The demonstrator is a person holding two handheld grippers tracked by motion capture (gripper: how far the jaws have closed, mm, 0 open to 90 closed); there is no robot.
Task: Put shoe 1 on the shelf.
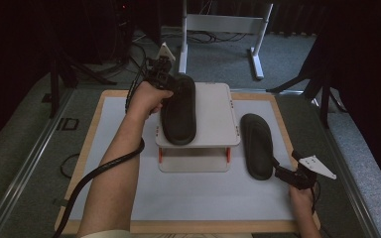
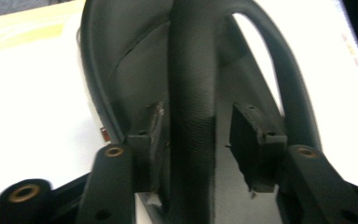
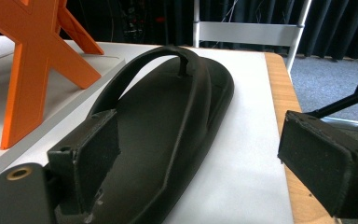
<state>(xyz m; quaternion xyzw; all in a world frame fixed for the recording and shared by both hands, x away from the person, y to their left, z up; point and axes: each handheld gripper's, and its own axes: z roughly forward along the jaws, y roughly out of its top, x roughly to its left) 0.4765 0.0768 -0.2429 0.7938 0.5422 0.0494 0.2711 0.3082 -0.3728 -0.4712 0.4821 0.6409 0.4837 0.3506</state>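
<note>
While left gripper (image 1: 171, 79) sits slack around the shelf sandal's (image 1: 179, 110) strap, right gripper (image 1: 283, 171), jaws wide and empty, straddles the table sandal's (image 1: 257, 145) heel, lengthwise ahead.

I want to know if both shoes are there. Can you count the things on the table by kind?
Black rubber flip-flops: 2, one on the stand, one on the white mat
White two-level plastic stand with orange legs: 1
White table mat: 1
Total: 4
</note>
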